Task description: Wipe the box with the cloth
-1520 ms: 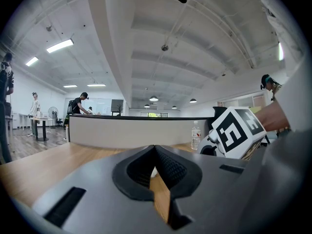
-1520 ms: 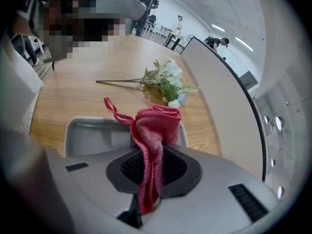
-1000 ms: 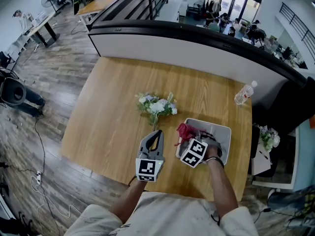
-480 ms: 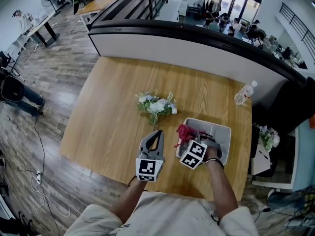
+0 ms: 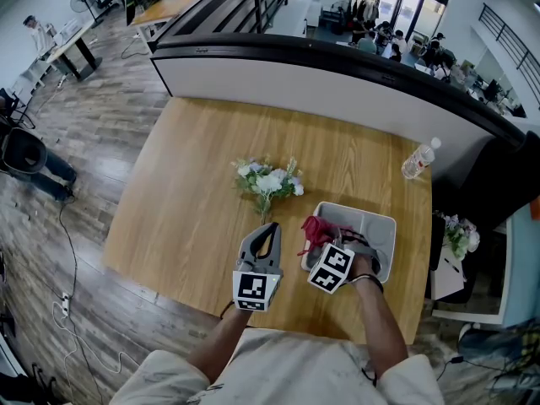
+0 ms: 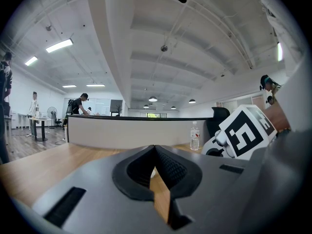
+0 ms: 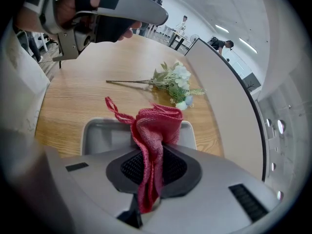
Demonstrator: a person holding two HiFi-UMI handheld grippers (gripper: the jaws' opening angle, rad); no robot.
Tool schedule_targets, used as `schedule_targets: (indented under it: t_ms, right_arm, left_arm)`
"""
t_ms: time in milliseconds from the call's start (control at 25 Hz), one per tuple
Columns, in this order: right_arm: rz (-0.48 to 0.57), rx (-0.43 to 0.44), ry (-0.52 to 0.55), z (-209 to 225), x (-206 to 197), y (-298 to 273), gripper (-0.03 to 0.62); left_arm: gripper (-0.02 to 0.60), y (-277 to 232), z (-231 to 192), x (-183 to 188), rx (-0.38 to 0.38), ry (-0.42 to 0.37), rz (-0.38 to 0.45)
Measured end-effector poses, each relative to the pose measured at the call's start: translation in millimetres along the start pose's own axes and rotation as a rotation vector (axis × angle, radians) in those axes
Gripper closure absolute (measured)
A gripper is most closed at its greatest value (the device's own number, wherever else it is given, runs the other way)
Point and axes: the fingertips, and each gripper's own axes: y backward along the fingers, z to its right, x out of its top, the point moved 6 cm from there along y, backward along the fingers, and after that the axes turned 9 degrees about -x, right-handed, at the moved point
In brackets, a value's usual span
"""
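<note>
My right gripper (image 7: 152, 167) pinches the red cloth (image 7: 156, 126) at the grey box's (image 5: 381, 226) left rim, near the desk's (image 5: 186, 184) front right corner. My left gripper (image 5: 265, 236) is pressed together and empty. I judge the wiping barely begun.

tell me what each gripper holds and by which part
Right gripper pinches the red cloth around its bunched middle; left gripper is shut on nothing.

Bright, even ceiling light; sharp pictures with strong fisheye edge distortion.
</note>
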Motion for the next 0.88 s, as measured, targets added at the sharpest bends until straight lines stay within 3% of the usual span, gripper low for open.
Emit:
schedule_targets:
  t_ms: [880]
  right_arm:
    - [0.005,0.026,0.006,-14.5,1.2,13.8,0.530]
  left_arm:
    - [0.568,-0.9,0.4,3.9,-0.009,0.004,0.002]
